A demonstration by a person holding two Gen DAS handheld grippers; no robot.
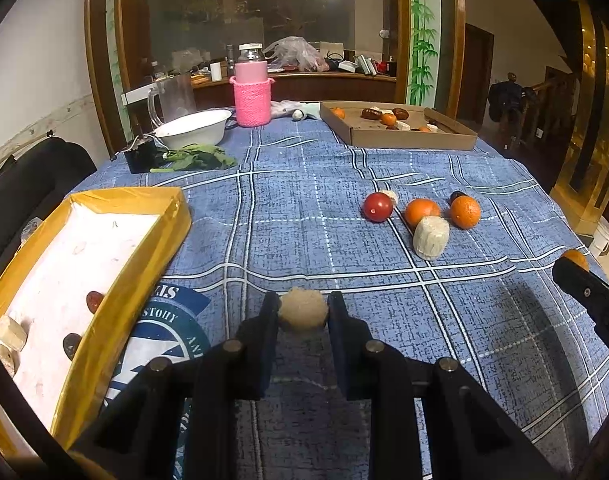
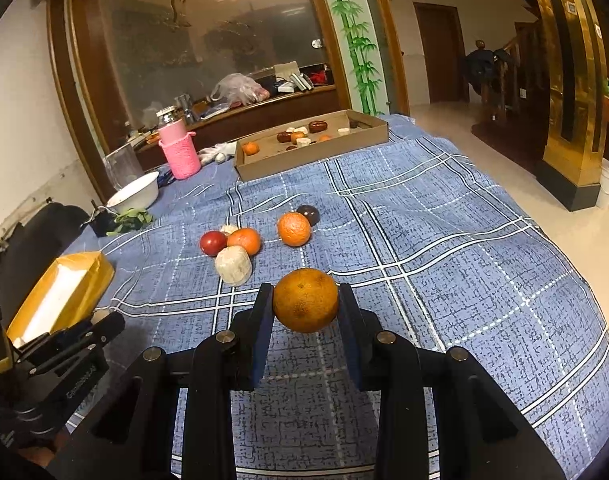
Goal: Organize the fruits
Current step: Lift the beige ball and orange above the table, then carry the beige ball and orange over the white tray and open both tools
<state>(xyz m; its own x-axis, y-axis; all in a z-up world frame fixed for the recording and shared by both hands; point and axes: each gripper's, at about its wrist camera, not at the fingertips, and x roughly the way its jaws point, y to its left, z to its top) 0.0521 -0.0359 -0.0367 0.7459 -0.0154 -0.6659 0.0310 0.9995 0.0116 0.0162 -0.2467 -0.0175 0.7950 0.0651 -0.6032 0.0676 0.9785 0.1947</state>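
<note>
Now the left tongs (image 1: 303,310) clamp a pale round fruit (image 1: 303,309), with the yellow-rimmed tray (image 1: 144,248) just to their left. Right tongs (image 2: 305,300) grip an orange (image 2: 305,299); loose fruits lie ahead.

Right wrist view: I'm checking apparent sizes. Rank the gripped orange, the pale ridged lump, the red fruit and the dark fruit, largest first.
1. gripped orange, though nearest the camera
2. pale ridged lump
3. red fruit
4. dark fruit, partly hidden
</note>
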